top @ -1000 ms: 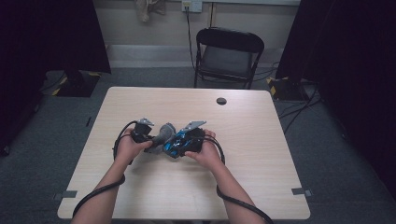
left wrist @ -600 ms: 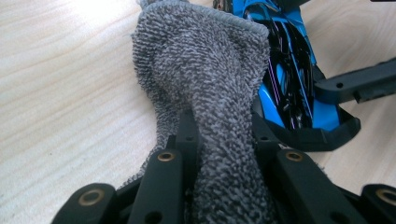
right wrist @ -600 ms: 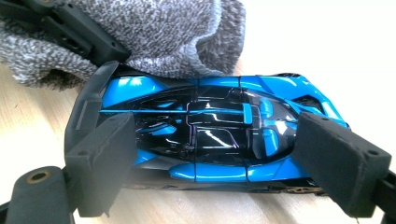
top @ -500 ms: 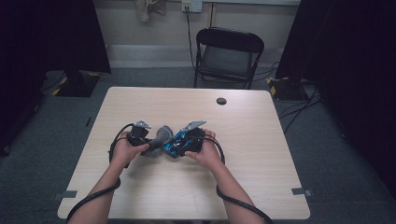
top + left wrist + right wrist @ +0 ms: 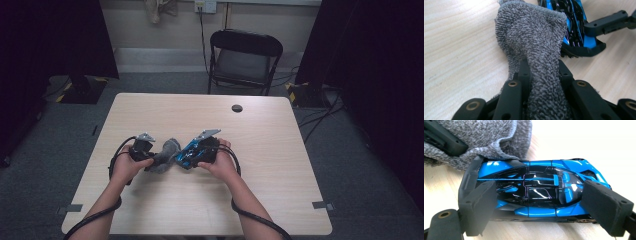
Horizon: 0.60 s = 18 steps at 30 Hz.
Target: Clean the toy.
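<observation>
A blue and black toy car [image 5: 536, 187] lies crosswise between the pads [image 5: 480, 205] of my right gripper [image 5: 544, 205], which is shut on its two ends just above the table. In the high view the car [image 5: 189, 155] sits at the table's middle with the right gripper [image 5: 194, 156] around it. My left gripper [image 5: 544, 67] is shut on a bunched grey terry cloth [image 5: 534, 37]. The cloth's free end rests against one end of the car [image 5: 574, 22]. In the high view the left gripper [image 5: 150, 160] and the cloth [image 5: 165, 154] lie just left of the car.
The pale wooden table [image 5: 280, 165] carries a small black round disc [image 5: 237, 108] near its far edge. A black folding chair [image 5: 243, 55] stands beyond the table. Cables trail from both grippers off the near edge.
My left gripper and the cloth have slid a little to the left and toward the near edge, against the car. The right hand and the car have kept still.
</observation>
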Each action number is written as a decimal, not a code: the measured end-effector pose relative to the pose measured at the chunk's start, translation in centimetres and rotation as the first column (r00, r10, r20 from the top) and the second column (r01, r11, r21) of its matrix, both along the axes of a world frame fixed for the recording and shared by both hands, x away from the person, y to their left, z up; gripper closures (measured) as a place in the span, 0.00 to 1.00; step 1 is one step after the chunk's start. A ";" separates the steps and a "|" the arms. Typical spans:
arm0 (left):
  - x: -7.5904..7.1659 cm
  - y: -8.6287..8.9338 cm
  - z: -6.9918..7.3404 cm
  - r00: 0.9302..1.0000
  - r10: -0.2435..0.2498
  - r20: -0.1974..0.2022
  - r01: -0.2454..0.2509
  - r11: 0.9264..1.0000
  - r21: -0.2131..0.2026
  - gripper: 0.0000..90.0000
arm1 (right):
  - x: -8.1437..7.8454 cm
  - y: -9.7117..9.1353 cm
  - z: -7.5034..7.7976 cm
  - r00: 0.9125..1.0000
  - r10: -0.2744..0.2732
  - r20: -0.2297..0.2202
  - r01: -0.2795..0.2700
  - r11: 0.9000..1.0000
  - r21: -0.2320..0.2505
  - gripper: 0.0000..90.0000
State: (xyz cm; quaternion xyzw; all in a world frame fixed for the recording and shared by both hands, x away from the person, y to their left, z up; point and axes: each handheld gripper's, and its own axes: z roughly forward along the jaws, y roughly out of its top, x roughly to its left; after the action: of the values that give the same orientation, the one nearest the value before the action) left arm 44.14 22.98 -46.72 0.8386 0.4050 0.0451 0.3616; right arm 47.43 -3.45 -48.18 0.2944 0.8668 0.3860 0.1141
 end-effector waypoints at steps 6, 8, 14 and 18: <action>-0.7 0.8 0.5 1.000 0.003 0.006 -0.003 1.000 -0.001 0.80 | 0.1 -0.1 0.0 1.000 0.004 -0.001 -0.004 1.000 0.003 0.14; -0.9 1.2 0.7 1.000 0.012 0.010 -0.012 1.000 -0.008 0.80 | 0.1 -0.1 0.0 1.000 0.005 -0.003 -0.005 1.000 0.002 0.14; -0.6 1.8 1.3 0.998 0.054 0.031 -0.053 0.998 -0.021 0.80 | 0.1 -0.1 0.0 1.000 0.005 0.000 -0.005 1.000 0.002 0.14; 0.1 1.9 2.1 0.996 0.073 0.051 -0.071 0.997 -0.037 0.80 | 0.1 -0.1 0.0 1.000 0.005 0.002 -0.005 1.000 0.005 0.14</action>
State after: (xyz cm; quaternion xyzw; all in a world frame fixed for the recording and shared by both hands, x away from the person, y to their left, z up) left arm 44.24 24.86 -44.66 0.8155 0.4259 0.0729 0.3849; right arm 47.51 -3.56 -48.23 0.2922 0.8664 0.3888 0.1130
